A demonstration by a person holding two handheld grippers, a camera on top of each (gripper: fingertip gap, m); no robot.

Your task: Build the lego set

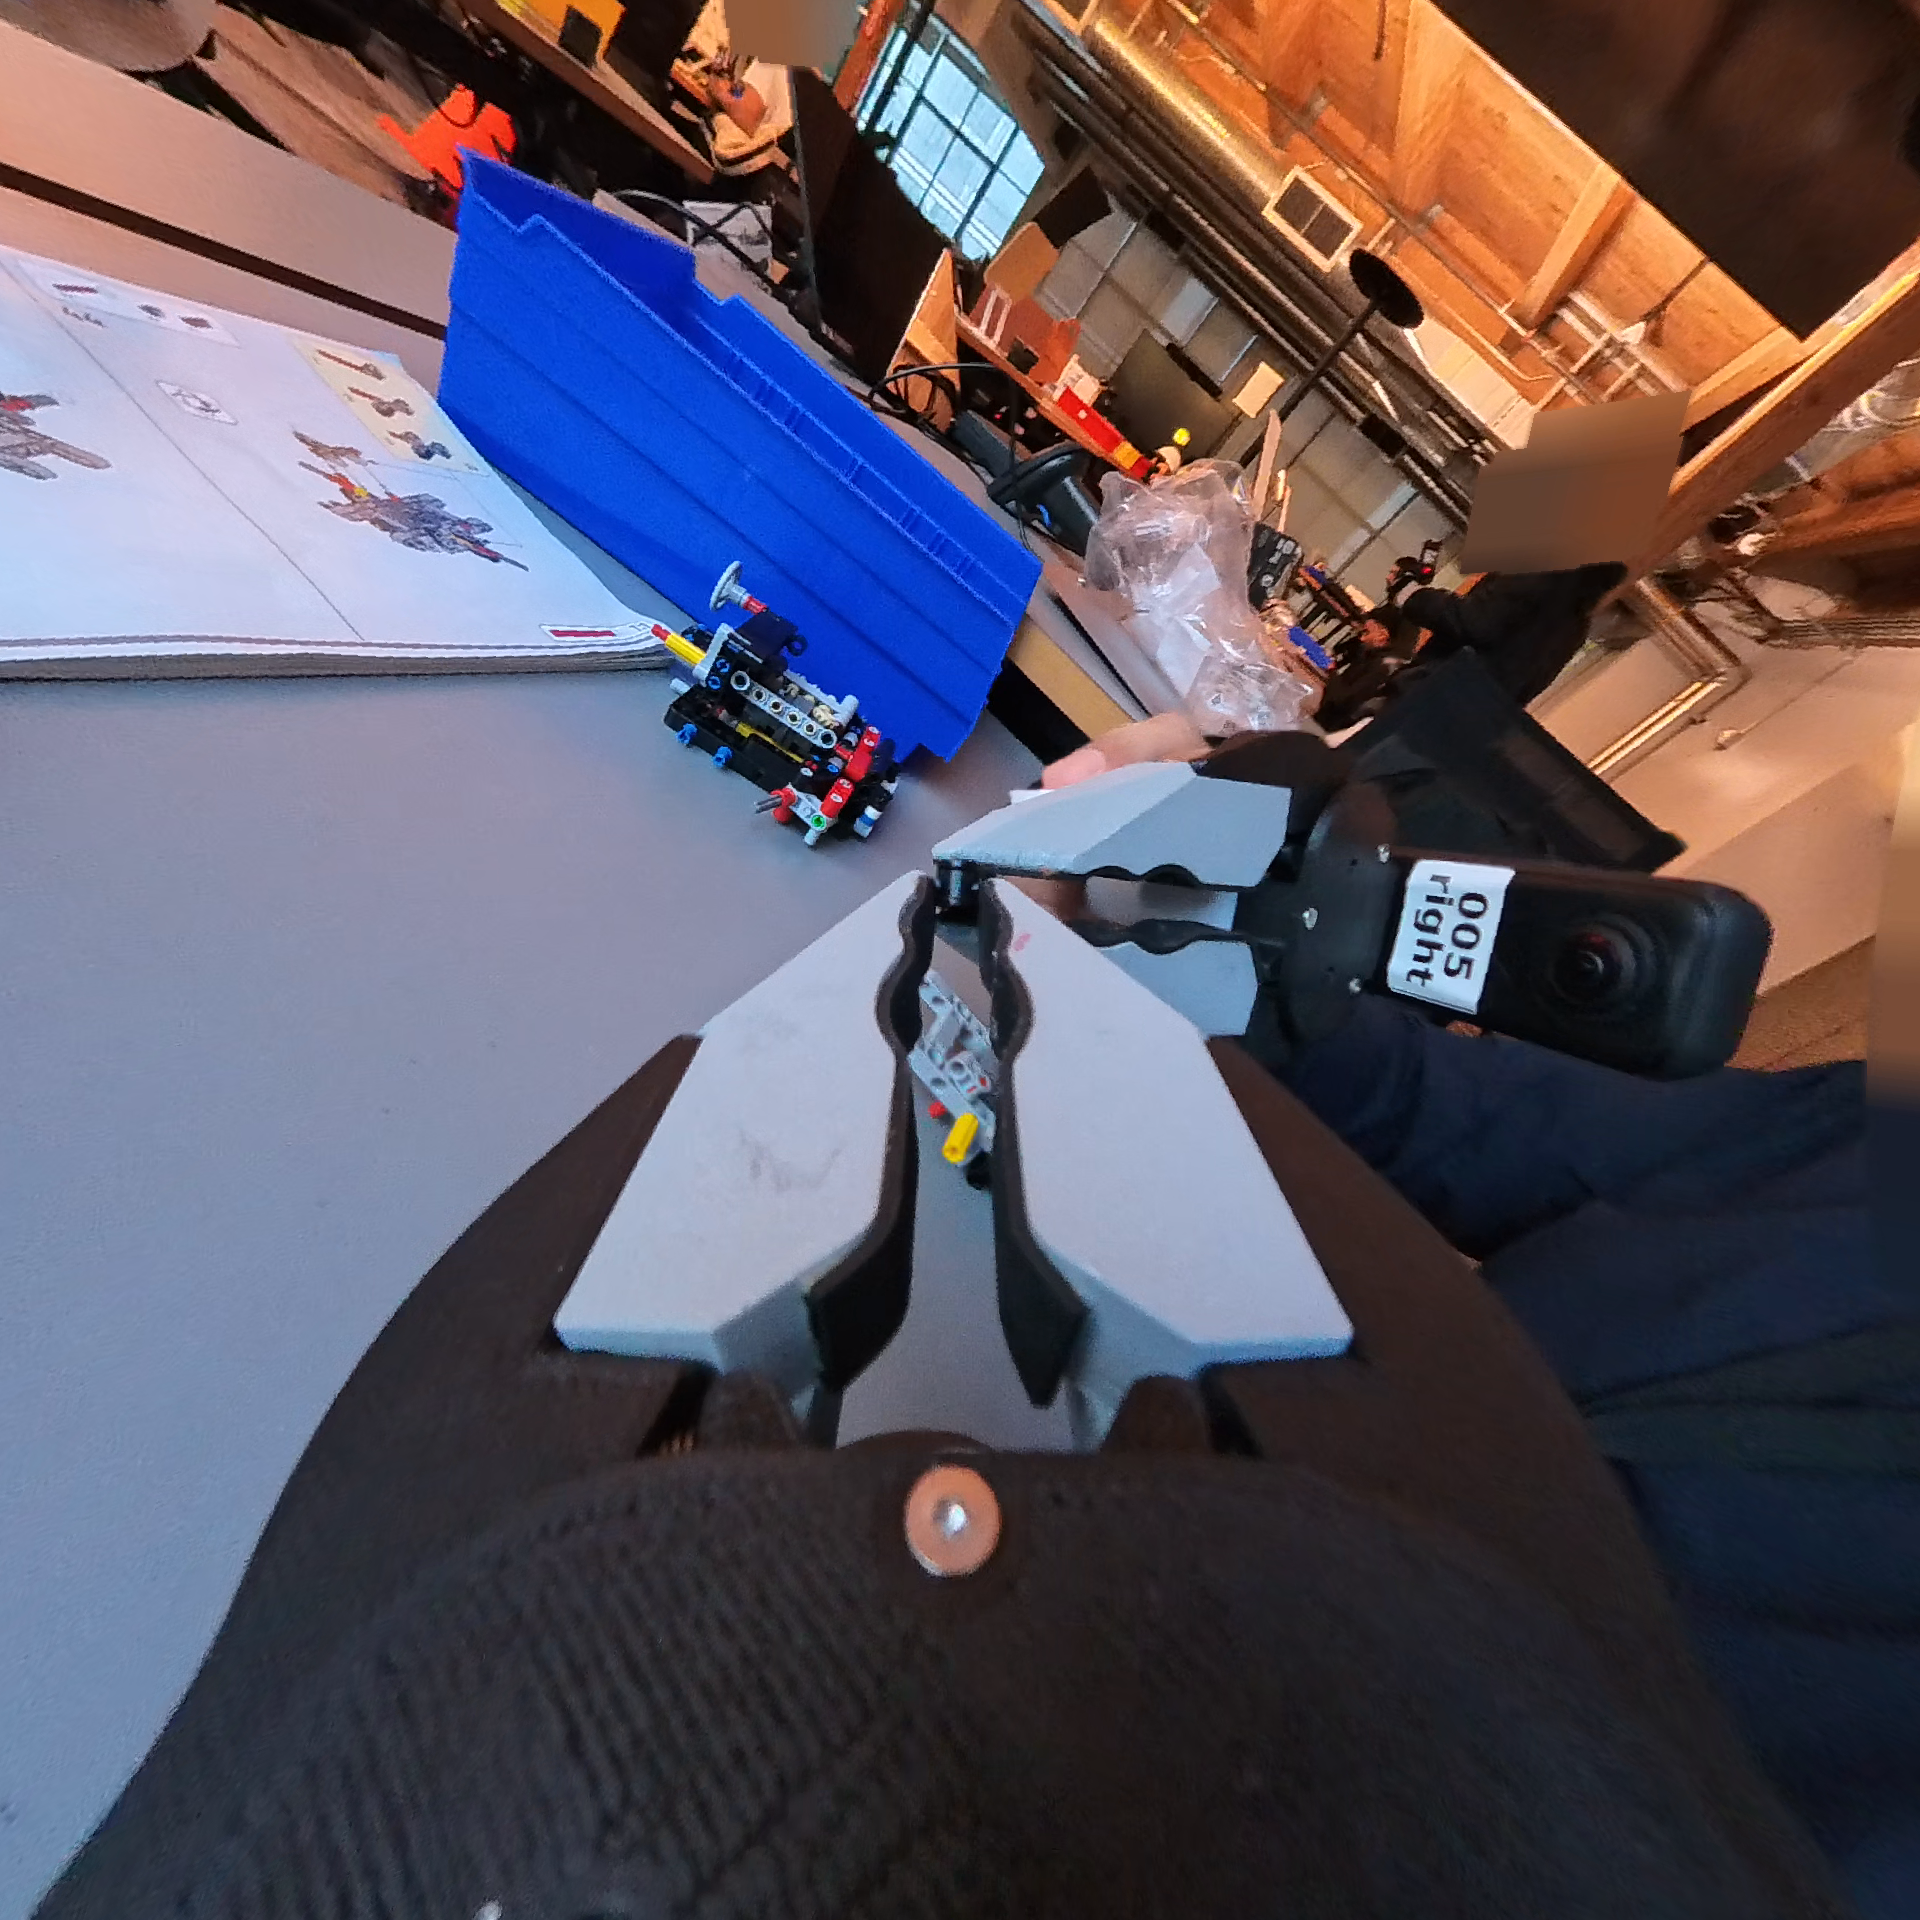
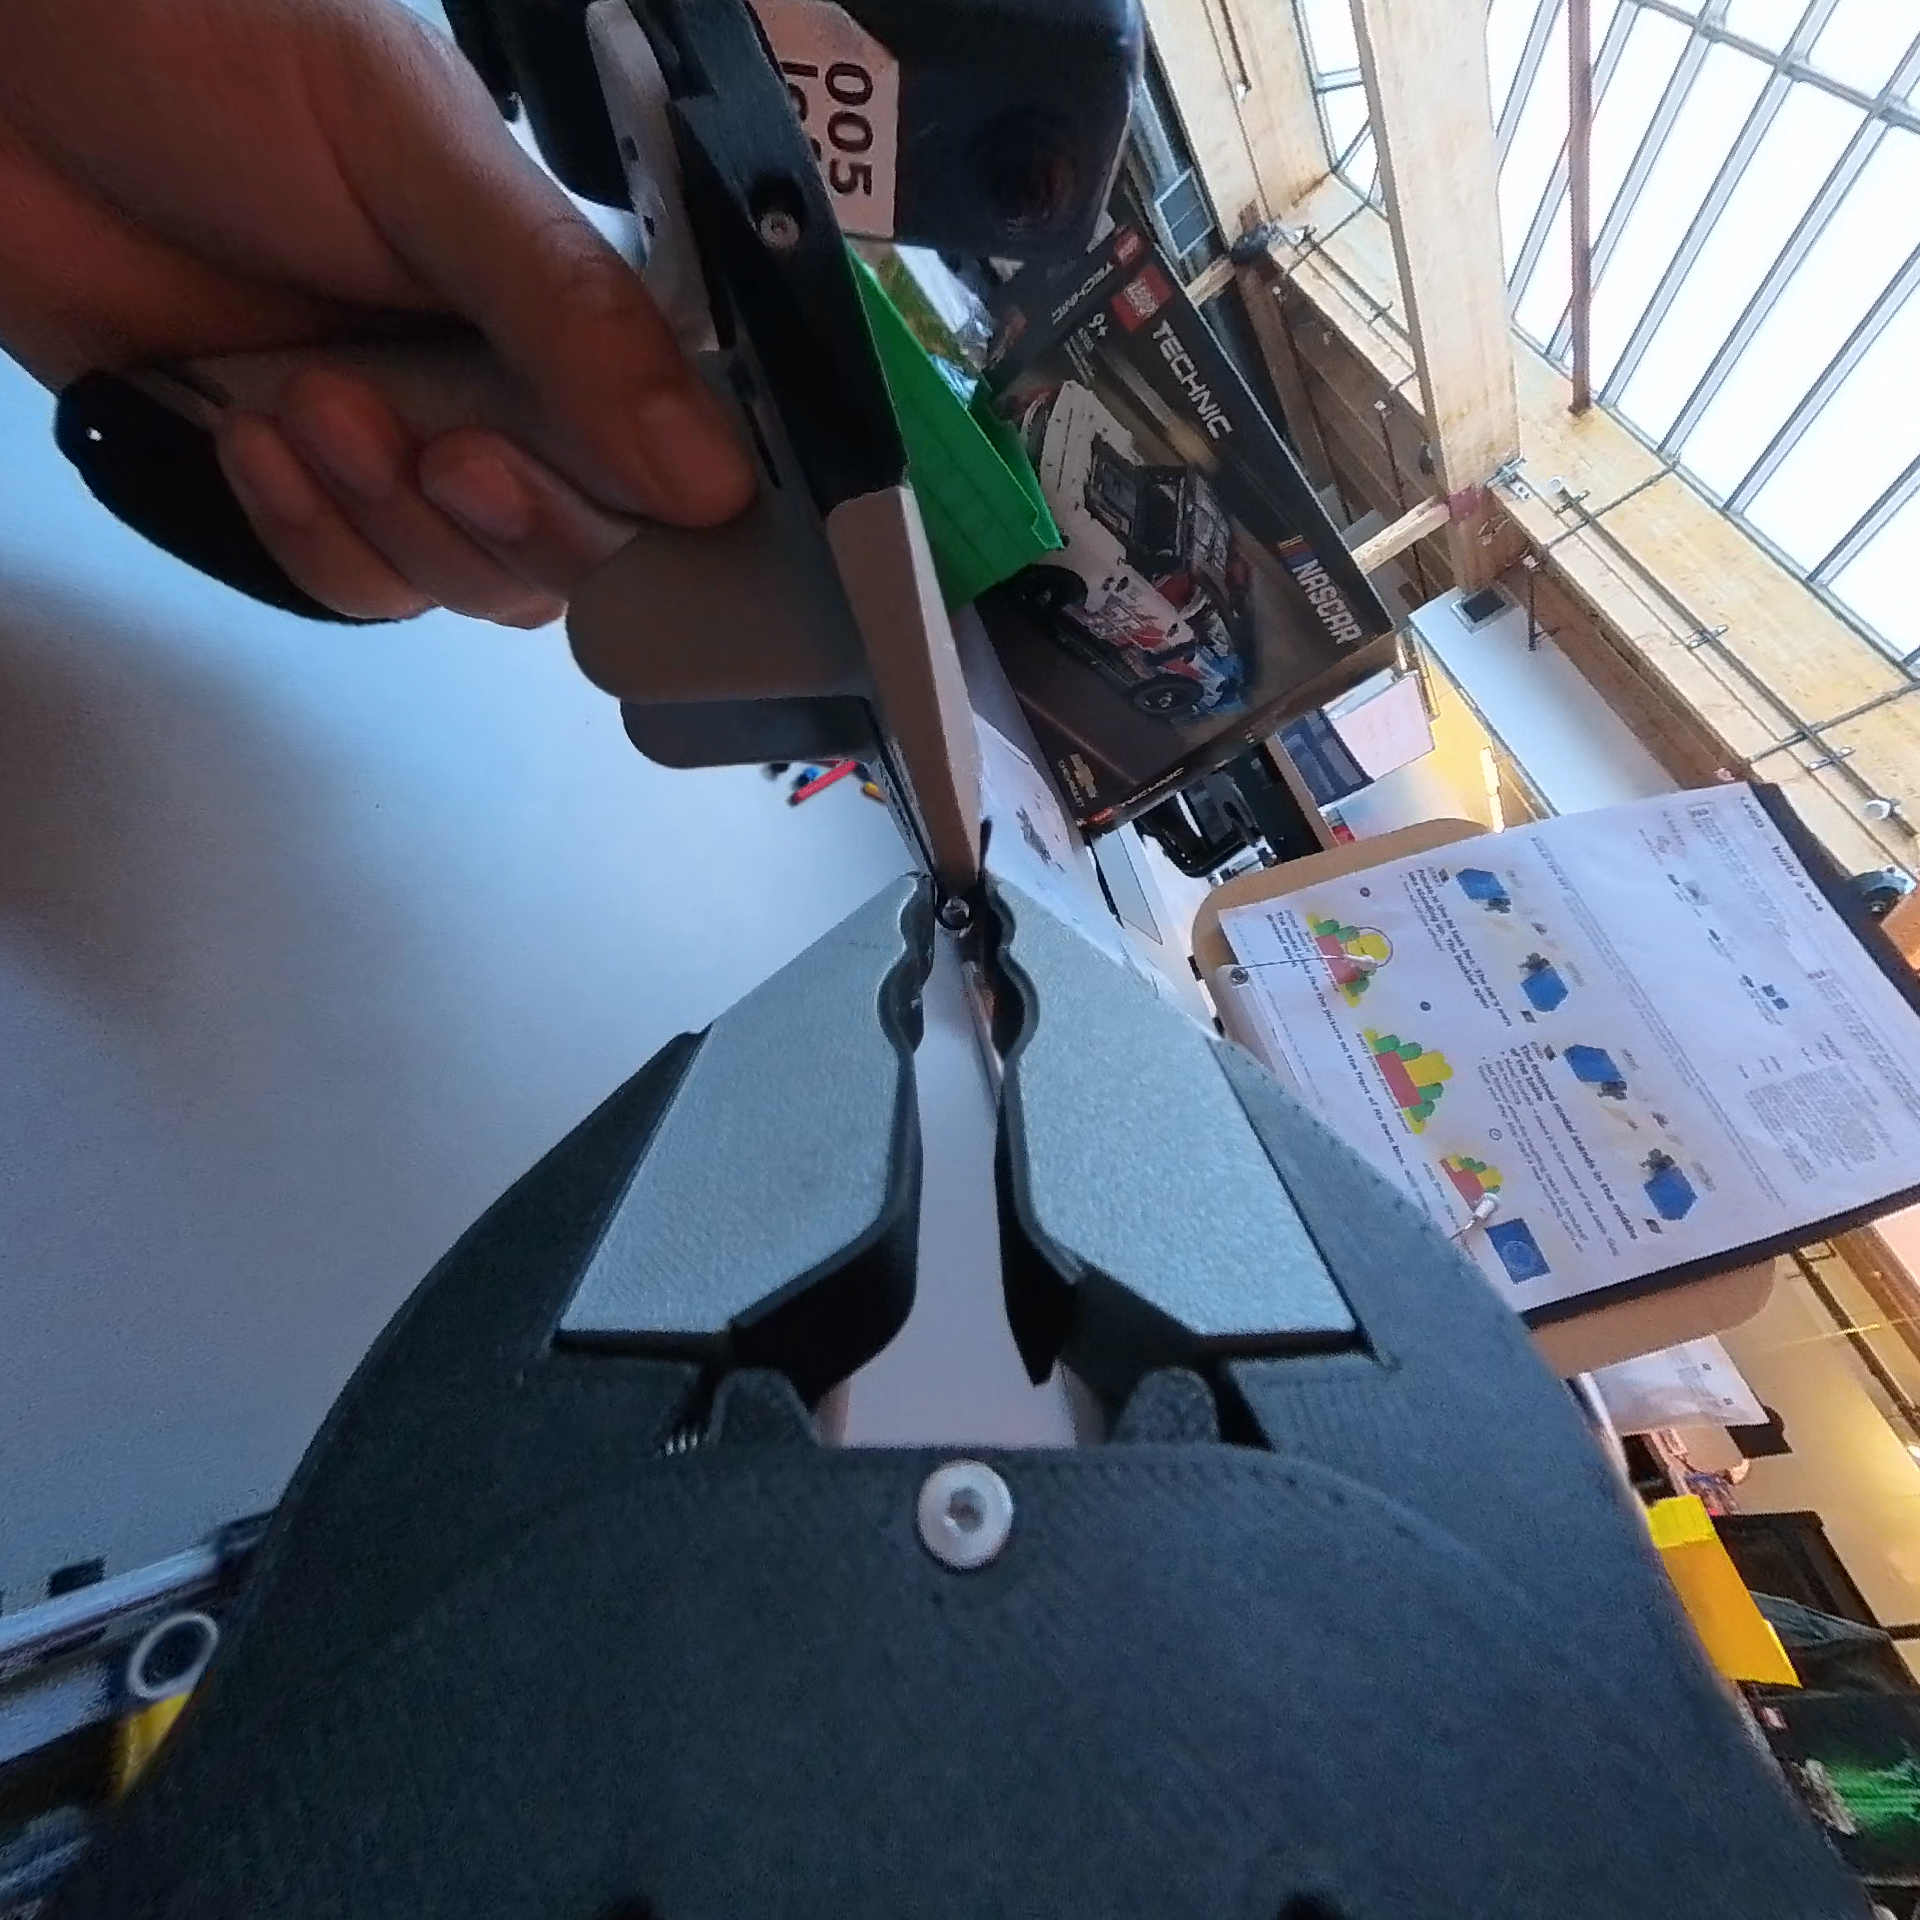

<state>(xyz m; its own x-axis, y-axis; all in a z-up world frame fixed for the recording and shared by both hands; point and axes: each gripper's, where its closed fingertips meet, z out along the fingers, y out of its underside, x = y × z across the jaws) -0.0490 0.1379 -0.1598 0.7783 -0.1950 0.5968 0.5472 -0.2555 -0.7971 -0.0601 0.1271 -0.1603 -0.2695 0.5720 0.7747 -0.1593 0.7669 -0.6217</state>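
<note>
While both grippers meet tip to tip over the grey table [image 1: 312, 987], a small black peg [image 1: 954, 891] sits pinched between them.

Left wrist view: left gripper [image 1: 956, 904] is clamped on that peg at its fingertips, and the right gripper [image 1: 971, 883] comes in from the right with its tips on the same part. Table is matte grey and mostly bare near the camera. An open instruction booklet [image 1: 260, 499] lies at far left. A blue bin [image 1: 727, 447] sits tipped on its side just behind a small brick assembly [image 1: 779, 717], black with red, yellow and grey parts. A few loose grey and yellow pieces [image 1: 961, 1081] lie on the table under the left fingers. Beyond: clear plastic bags [image 1: 1195, 582], workbenches, ducting and a timber ceiling.

Right wrist view: right gripper [image 2: 961, 920] is closed tight on the peg [image 2: 954, 912]; the left gripper [image 2: 940, 831] reaches down from above, held by a hand [image 2: 364, 343]. Behind it are a green bin [image 2: 956, 468], a dark car-kit box [image 2: 1174, 520] and a clipboard with a printed sheet [image 2: 1558, 1039]. Skylights run across the top right.
</note>
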